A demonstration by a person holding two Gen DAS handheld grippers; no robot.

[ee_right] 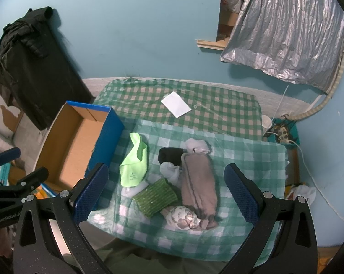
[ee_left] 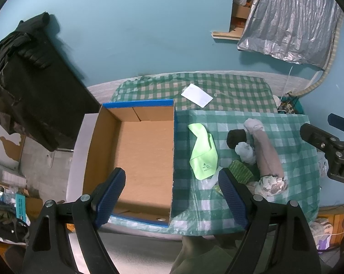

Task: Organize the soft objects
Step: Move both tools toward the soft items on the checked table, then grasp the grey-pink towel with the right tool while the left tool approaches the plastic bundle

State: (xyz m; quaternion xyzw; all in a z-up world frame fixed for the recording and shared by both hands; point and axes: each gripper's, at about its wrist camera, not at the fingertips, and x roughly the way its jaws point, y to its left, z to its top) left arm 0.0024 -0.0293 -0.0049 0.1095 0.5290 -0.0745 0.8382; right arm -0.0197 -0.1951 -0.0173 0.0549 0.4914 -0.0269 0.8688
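An empty blue-sided cardboard box (ee_left: 135,150) (ee_right: 76,141) sits at the table's left. Right of it, on the green checked cloth (ee_right: 240,155), lies a pile of soft items: a lime green cloth (ee_left: 202,154) (ee_right: 134,165), a black sock roll (ee_left: 236,138) (ee_right: 170,155), a white sock ball (ee_left: 246,151) (ee_right: 170,171), a long beige roll (ee_left: 267,151) (ee_right: 198,182), a dark green ribbed piece (ee_left: 240,171) (ee_right: 156,197) and a patterned bundle (ee_left: 271,185) (ee_right: 183,217). My left gripper (ee_left: 172,196) is open and empty above the box's right wall. My right gripper (ee_right: 165,196) is open and empty above the pile.
A white card (ee_left: 196,95) (ee_right: 176,104) lies on the far checked cloth. A black garment (ee_left: 28,80) hangs on the blue wall at left. Silver foil sheeting (ee_right: 286,29) hangs at the right. Clutter stands on the floor at both sides.
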